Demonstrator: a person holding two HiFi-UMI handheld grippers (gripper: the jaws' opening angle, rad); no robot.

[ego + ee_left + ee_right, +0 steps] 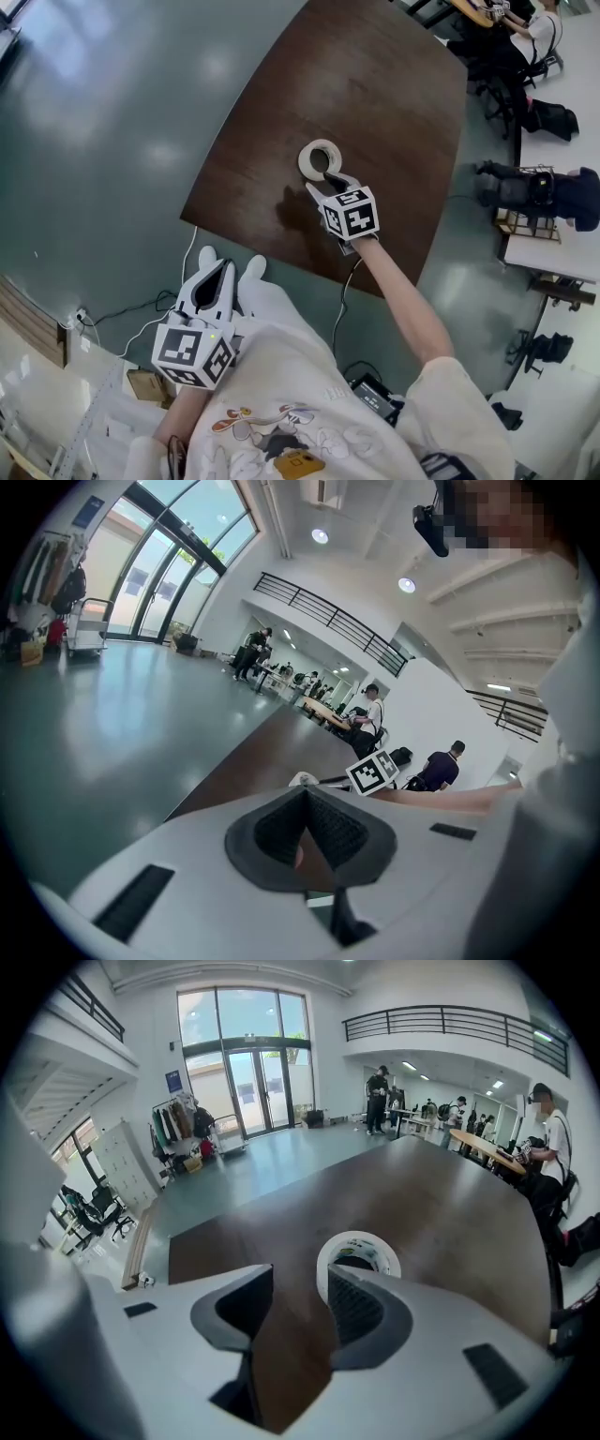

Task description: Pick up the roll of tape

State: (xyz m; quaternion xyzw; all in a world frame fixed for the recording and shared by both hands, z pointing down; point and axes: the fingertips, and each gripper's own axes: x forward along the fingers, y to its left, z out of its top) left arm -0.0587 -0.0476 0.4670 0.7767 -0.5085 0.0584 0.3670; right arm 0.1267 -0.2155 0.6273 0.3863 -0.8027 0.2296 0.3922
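Sitting just past open R gripper [300,1283] jaws: tape roll [357,1240]; L gripper [307,803] jaws shut.

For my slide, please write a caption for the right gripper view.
Open right gripper near the roll of tape on a brown table.

Glossy grey-green floor [112,112], dark brown table [375,84], tall glazed entrance [246,1063].

No legible txt; print inside tape roll [361,1237] too blurry.
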